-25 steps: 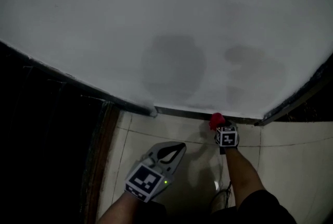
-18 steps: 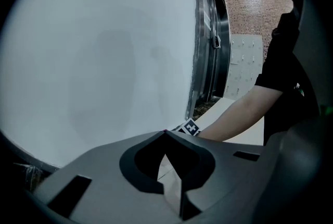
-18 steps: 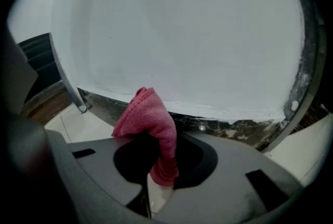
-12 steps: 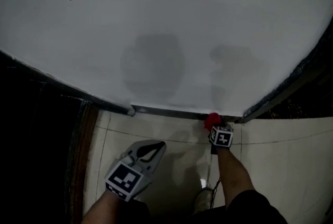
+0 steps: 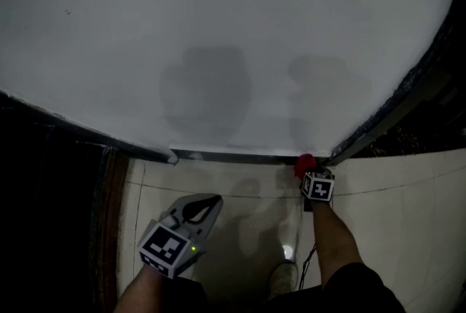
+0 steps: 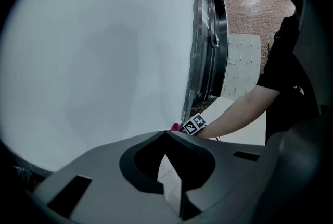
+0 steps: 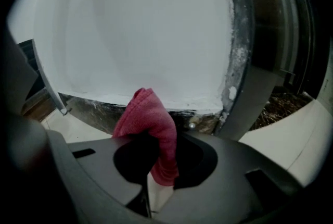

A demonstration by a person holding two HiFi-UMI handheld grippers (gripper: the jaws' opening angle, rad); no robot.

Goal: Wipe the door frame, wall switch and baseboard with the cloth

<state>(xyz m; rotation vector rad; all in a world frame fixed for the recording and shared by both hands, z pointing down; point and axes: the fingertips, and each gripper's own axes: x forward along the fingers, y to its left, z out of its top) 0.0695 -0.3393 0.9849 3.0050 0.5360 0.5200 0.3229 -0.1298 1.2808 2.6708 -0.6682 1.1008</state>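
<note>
Here, my right tongs [image 7: 156, 165] pinch the red cloth [image 7: 151, 124] at the baseboard [image 7: 99, 108].
My left tongs [image 5: 206, 202], pressed together, hover short of that baseboard.

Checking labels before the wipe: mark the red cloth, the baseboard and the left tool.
red cloth [image 7: 151, 113], right gripper view, its bunched top fold.
baseboard [image 7: 91, 108], right gripper view, the dark strip left of the cloth.
left tool [image 6: 166, 133], left gripper view, where its closed tips meet.

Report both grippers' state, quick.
Left gripper: closed, nothing between the jaws.
Right gripper: closed on the red cloth.
</note>
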